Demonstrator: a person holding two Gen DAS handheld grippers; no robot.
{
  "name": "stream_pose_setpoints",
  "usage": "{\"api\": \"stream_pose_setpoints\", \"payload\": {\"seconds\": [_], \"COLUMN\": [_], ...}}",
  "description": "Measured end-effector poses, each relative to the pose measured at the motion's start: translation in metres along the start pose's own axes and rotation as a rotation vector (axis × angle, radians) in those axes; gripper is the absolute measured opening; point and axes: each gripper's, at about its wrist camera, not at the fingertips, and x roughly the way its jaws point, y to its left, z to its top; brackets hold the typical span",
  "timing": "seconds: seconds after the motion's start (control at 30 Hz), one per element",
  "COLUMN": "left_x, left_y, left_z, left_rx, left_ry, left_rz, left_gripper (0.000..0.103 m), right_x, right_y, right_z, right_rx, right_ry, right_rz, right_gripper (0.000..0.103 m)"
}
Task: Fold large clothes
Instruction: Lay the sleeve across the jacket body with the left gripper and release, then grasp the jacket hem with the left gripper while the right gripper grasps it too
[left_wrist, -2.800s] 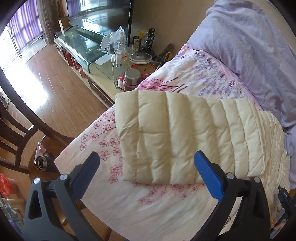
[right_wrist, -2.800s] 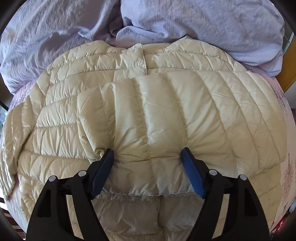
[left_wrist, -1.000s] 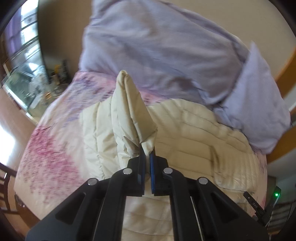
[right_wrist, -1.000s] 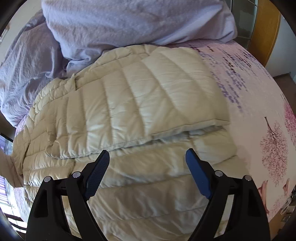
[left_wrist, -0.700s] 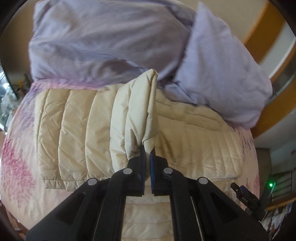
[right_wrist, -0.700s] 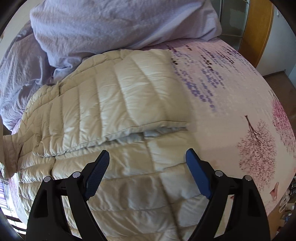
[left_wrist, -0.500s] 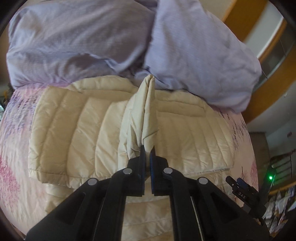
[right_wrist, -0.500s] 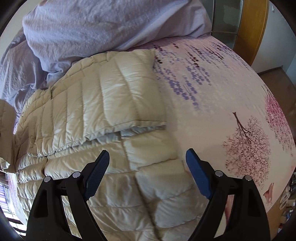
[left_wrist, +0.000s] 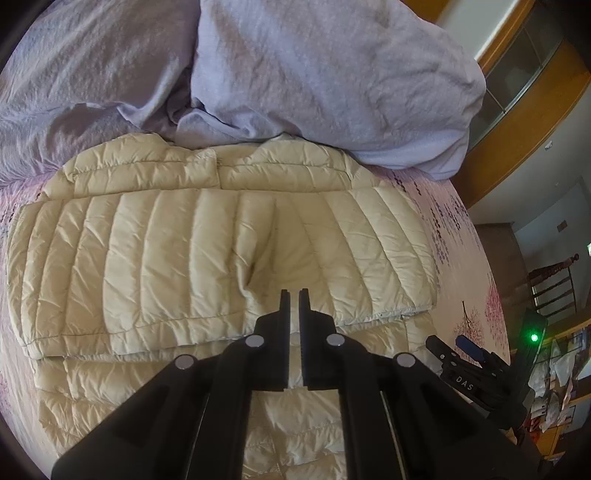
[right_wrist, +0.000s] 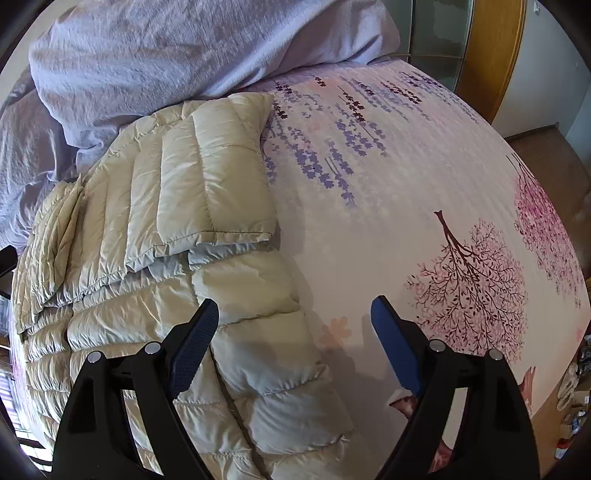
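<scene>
A cream quilted down jacket (left_wrist: 207, 258) lies on the bed with both sleeves folded across its chest, collar toward the pillows. My left gripper (left_wrist: 293, 293) hovers over the sleeve band's lower edge with its jaws nearly together, a thin gap between them and no fabric in it. In the right wrist view the jacket (right_wrist: 166, 229) fills the left half. My right gripper (right_wrist: 295, 321) is wide open and empty, its left finger over the jacket's right hem and its right finger over bare sheet.
Lilac duvet and pillows (left_wrist: 314, 74) are piled behind the collar. The floral bedsheet (right_wrist: 406, 192) stretches right of the jacket to the bed's edge. A wooden frame (left_wrist: 524, 122) and cluttered shelves (left_wrist: 561, 369) stand at the right.
My left gripper carried the left sleeve across the jacket, laid it flat and let it go. My right gripper swung right, toward the jacket's right edge and the sheet.
</scene>
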Motion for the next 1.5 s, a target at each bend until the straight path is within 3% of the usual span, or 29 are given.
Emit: {"api": "stream_pose_setpoints", "payload": {"seconds": [0.1, 0.2, 0.27, 0.5, 0.87, 1.2, 1.5], "left_x": [0.002, -0.001, -0.005, -0.022, -0.062, -0.088, -0.098], "left_y": [0.001, 0.015, 0.028, 0.091, 0.195, 0.235, 0.243], "left_z": [-0.003, -0.007, -0.01, -0.027, -0.096, -0.169, -0.219], "left_rx": [0.004, -0.012, -0.027, -0.087, -0.174, -0.206, -0.236], "left_ry": [0.0, 0.001, -0.001, 0.004, 0.026, 0.082, 0.134], "left_rz": [0.025, 0.051, 0.073, 0.186, 0.357, 0.33, 0.252], "left_gripper": [0.007, 0.018, 0.029, 0.044, 0.062, 0.066, 0.066], "right_x": [-0.002, -0.003, -0.004, -0.001, -0.01, -0.02, -0.029], "right_y": [0.0, 0.002, 0.005, 0.026, 0.033, 0.005, -0.022], "right_z": [-0.001, -0.001, -0.001, -0.008, -0.029, -0.055, -0.085], "right_rx": [-0.013, -0.019, -0.022, -0.059, -0.118, -0.123, -0.12], "right_ry": [-0.004, -0.007, -0.007, 0.025, 0.071, 0.163, 0.266], "right_rz": [0.001, 0.007, 0.014, 0.034, 0.036, 0.019, 0.098], "right_gripper": [0.086, 0.086, 0.086, 0.086, 0.086, 0.086, 0.086]}}
